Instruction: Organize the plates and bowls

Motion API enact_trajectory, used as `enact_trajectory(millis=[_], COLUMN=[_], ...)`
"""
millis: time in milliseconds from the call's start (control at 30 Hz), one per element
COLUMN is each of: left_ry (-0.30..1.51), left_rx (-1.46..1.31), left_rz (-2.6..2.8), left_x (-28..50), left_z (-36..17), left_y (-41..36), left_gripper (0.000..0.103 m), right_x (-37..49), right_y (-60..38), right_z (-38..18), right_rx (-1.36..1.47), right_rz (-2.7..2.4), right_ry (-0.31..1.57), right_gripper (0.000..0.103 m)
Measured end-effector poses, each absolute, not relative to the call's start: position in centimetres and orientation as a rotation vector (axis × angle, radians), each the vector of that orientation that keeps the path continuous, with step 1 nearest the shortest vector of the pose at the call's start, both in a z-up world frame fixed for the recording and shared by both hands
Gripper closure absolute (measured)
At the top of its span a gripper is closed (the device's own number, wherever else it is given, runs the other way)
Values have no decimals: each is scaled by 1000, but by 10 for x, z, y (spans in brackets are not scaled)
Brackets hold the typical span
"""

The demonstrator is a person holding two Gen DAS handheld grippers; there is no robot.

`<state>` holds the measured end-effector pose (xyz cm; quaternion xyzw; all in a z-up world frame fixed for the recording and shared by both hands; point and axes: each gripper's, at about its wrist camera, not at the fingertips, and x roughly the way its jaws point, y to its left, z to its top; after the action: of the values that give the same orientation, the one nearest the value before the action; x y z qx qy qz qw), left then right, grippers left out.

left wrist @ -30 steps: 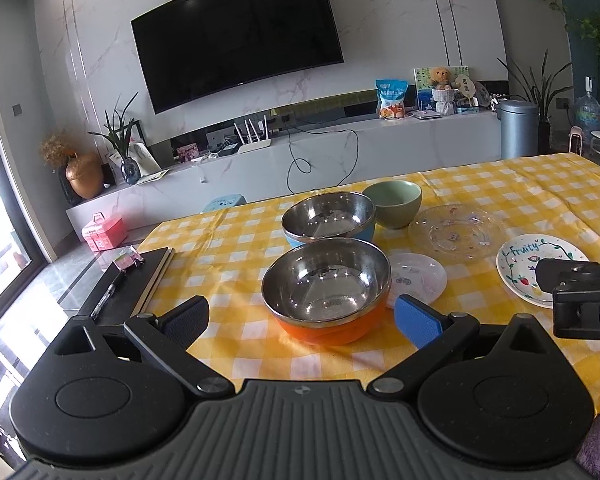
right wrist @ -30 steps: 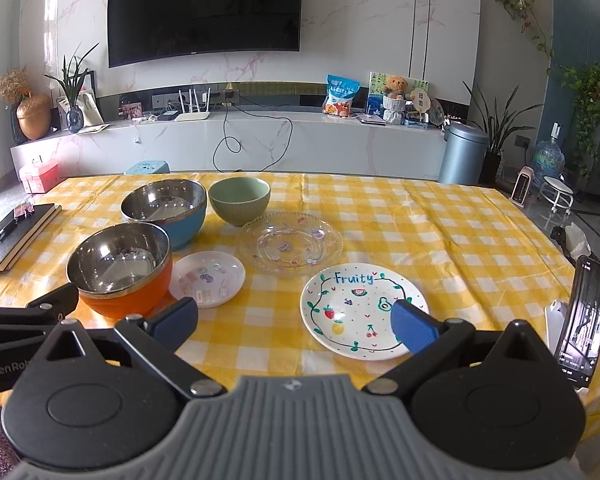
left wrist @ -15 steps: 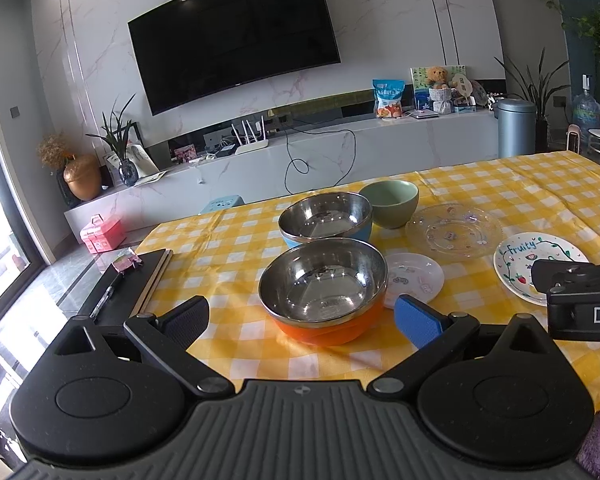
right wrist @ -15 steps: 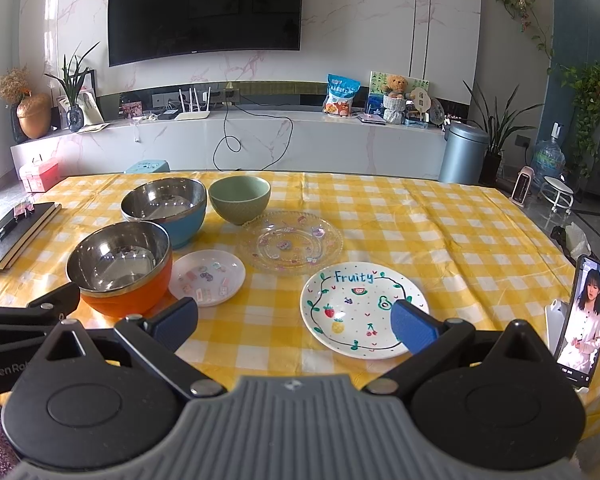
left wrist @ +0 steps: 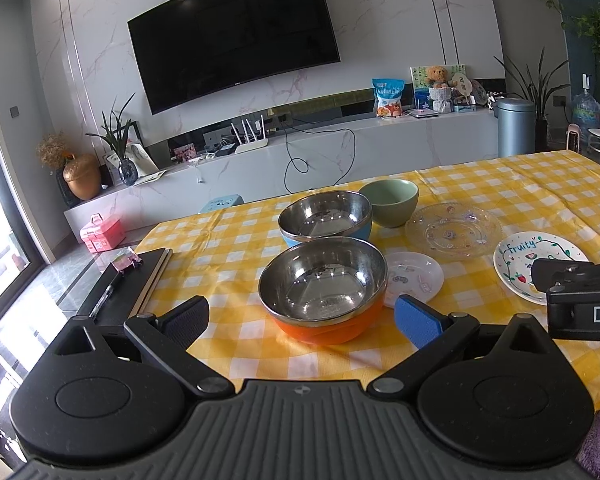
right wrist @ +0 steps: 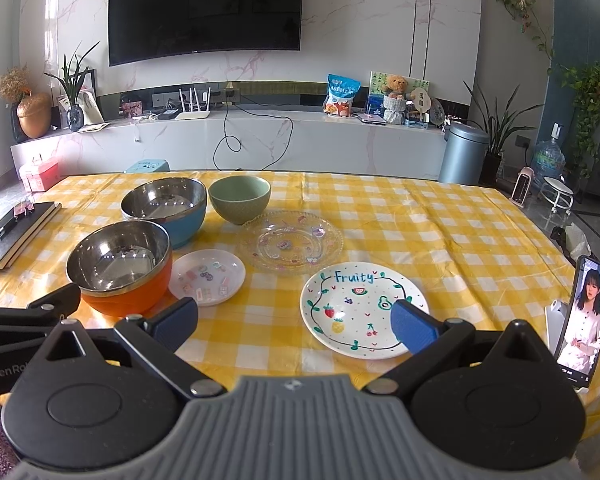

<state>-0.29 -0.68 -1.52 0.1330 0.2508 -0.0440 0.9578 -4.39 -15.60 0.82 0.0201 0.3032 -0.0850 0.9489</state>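
Note:
An orange steel-lined bowl stands on the yellow checked table, just ahead of my open, empty left gripper. Behind it stand a blue steel-lined bowl and a green bowl. A small white plate, a clear glass plate and a white "Fruity" plate lie to the right. My right gripper is open and empty, low over the near edge, its right finger over the Fruity plate.
A black notebook with a pen lies at the table's left edge. A phone on a stand plays video at the right edge. A TV console stands behind the table.
Both grippers have stayed nearly still; the left view has shifted slightly. The phone screen went from dark to showing a video.

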Motion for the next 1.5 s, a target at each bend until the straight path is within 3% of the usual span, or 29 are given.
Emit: enact_trajectory(millis=[700,967,1100,1167,1300,1367,1500], left_ry=[486,571,606,631,676,706,753], left_rx=[273,93,-8,-43,-97,-132,-219], left_rz=[-69,-107,-103,-107,-100,-104,-115], left_x=[3,34,50,59,77,87,104], left_z=[-11,-3,-3,-5,-9,-13,-23], left_y=[3,36,52,59,70,75,85], left_gripper=[0,1,15,24,38,50,64], right_x=[-36,-11,11,22,48,59,80], right_y=[-155,-148,-141,-136,-123,-115,-104], right_z=[8,11,7,5,-1,-5,-14], right_rx=[68,105,146,159,180,178,192], right_rz=[-144,-97,-53,-35,15,34,65], right_ry=[599,564,588,607,660,682,728], right_gripper=[2,3,4,18,29,40,53])
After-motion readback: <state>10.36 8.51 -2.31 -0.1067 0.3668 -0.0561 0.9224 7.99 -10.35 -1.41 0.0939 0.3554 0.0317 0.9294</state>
